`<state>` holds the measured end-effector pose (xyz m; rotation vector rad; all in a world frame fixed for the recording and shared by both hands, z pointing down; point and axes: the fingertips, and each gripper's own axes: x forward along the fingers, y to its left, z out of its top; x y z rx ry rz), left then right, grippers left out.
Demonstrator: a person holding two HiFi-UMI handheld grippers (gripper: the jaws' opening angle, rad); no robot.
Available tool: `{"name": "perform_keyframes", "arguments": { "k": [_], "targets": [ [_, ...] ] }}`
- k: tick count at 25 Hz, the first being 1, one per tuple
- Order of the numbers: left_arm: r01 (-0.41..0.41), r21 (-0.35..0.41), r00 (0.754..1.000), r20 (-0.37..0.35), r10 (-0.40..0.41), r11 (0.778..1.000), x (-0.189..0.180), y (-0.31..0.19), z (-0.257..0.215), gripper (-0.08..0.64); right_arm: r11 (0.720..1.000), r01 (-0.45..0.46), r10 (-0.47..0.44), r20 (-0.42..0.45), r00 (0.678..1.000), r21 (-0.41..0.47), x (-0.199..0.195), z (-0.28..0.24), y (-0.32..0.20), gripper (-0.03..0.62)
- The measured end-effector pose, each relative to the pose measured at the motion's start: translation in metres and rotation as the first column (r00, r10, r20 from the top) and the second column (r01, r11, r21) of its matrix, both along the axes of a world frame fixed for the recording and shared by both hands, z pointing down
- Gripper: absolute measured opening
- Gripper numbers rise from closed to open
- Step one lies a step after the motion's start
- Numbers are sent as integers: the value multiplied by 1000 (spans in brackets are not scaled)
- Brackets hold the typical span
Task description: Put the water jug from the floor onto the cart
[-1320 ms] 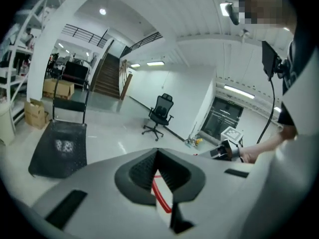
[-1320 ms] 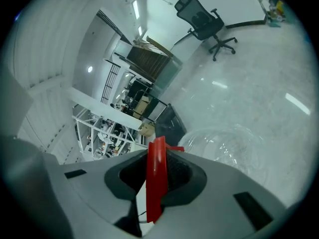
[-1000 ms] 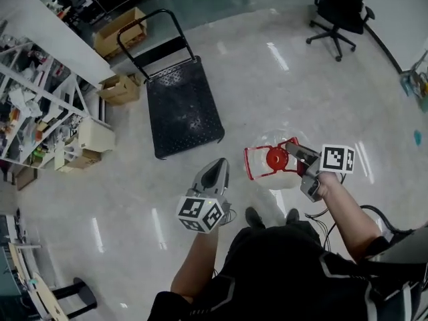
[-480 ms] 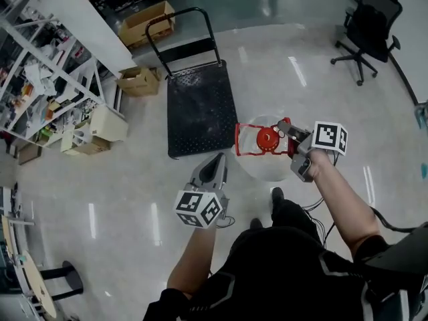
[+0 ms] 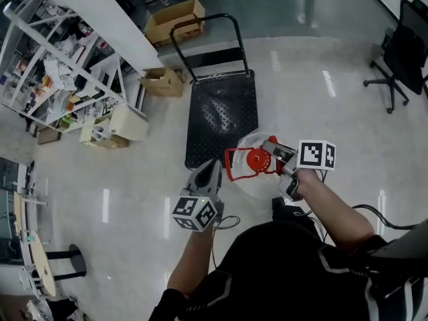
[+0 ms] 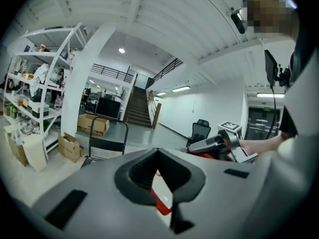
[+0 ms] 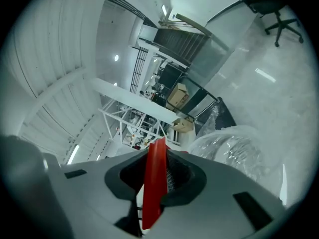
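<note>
The clear water jug [image 5: 259, 184] with a red cap hangs off the floor from its red handle [image 5: 233, 166]. My right gripper [image 5: 271, 154] is shut on that handle, which shows as a red strip [image 7: 155, 178] between the jaws, with the jug's body [image 7: 234, 153] beyond. In the head view the jug hangs over the near right corner of the black cart deck [image 5: 224, 116]. My left gripper [image 5: 214, 168] is just left of the handle, a narrow gap between its jaws and nothing held. Through that gap a bit of red [image 6: 162, 203] shows, and the cart [image 6: 105, 144] stands ahead.
Cluttered white shelves [image 5: 63, 65] line the left side. A cardboard box [image 5: 162, 81] sits by the cart's push bar [image 5: 204, 20], and a bigger box [image 5: 175, 17] lies behind it. An office chair [image 5: 404, 55] stands far right. A cable trails by the person's feet.
The person has walked towards the cart with both grippers and the hanging jug. The cart has come nearer, and the jug has moved from over bare floor to over the deck's near corner.
</note>
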<state>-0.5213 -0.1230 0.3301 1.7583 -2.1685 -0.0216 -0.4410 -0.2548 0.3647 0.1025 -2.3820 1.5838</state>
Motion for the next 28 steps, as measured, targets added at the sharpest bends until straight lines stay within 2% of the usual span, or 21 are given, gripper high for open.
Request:
{"name": "perform_keyframes", "arguments": {
  "k": [4,8,12,16,22,28],
  "targets": [
    [82,-17,997,10,-82,996,-37,-33,-1,-8,997,82,-82,16,997,-1,-49,-3,-35,72],
    [126,-25,992,13,-126,992,-76,-52,-13,-8,993,118,-118,34,992,-11,-109,-15,-65,74],
    [141,-38,990,10,-141,989,-117,-64,-2,-8,994,109,-110,60,992,6,-167,-16,-98,74],
    [142,-20,990,-1,-142,990,-162,-80,14,-8,995,96,-98,51,994,37,-221,-7,-126,72],
    [126,37,992,-13,-126,991,-249,-107,15,-8,996,62,-62,13,998,60,-298,-4,-160,72],
    [120,34,993,-25,-119,992,-334,-115,21,-8,999,37,-37,-3,999,36,-380,8,-179,72]
  ]
}}
